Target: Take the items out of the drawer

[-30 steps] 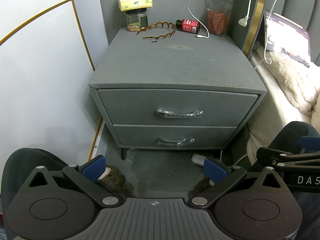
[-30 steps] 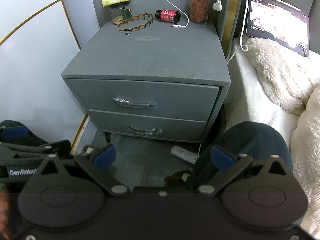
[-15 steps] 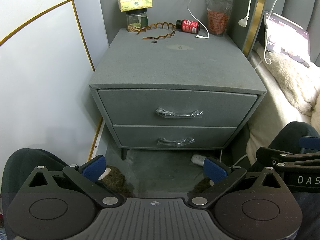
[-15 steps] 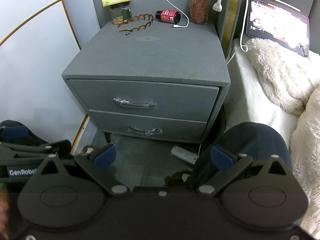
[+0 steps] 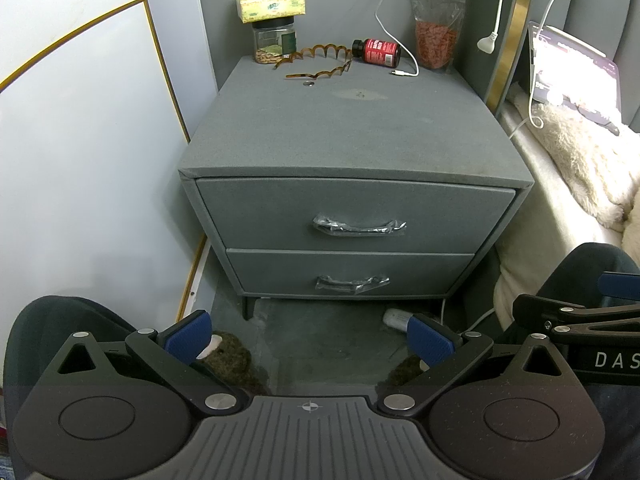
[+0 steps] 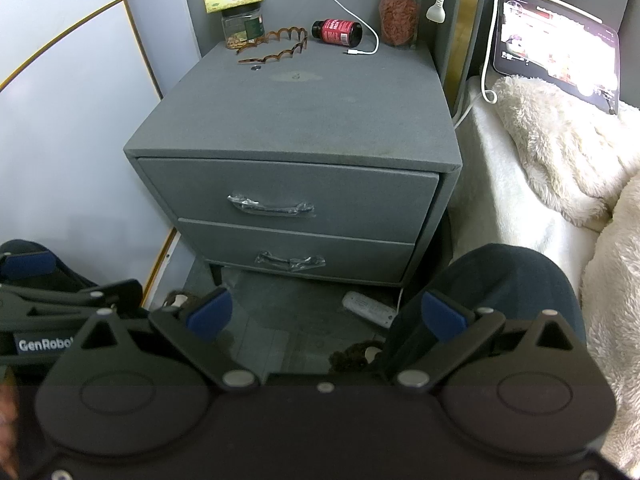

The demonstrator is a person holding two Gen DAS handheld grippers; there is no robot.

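Nearest to us, the left claw (image 5: 308,336) hangs low over the floor with its blue pads spread wide and nothing between them; the right claw (image 6: 326,312) is likewise spread and empty, held just beside it, above a dark-trousered knee (image 6: 500,280). On the floor between claws and furniture we see a white power strip (image 6: 368,305) and brown fuzzy slippers (image 5: 232,354).

Beyond stands the grey upholstered nightstand (image 5: 352,136), well apart from both claws. Its lower drawer (image 5: 352,276) and upper drawer (image 5: 352,216) are both fully closed, so the items to be taken are hidden inside; we cannot tell which drawer holds them. Each front bears a metal pull wrapped in clear film: the upper handle (image 5: 359,227) and the lower handle (image 5: 352,283).

At the far edge of the nightstand top lie a wavy brown headband (image 5: 320,62), a red-labelled bottle (image 5: 376,52), a glass jar (image 5: 274,42) under a tissue box (image 5: 271,4), a pouch of red contents (image 5: 436,28) and a white charging cable (image 5: 394,20).

We judge the task at its opening step: approach, with nothing yet touched. The next move calls for carrying one claw forward to a handle, closing across the bar, and pulling straight outward; the film may make the grip slippery.
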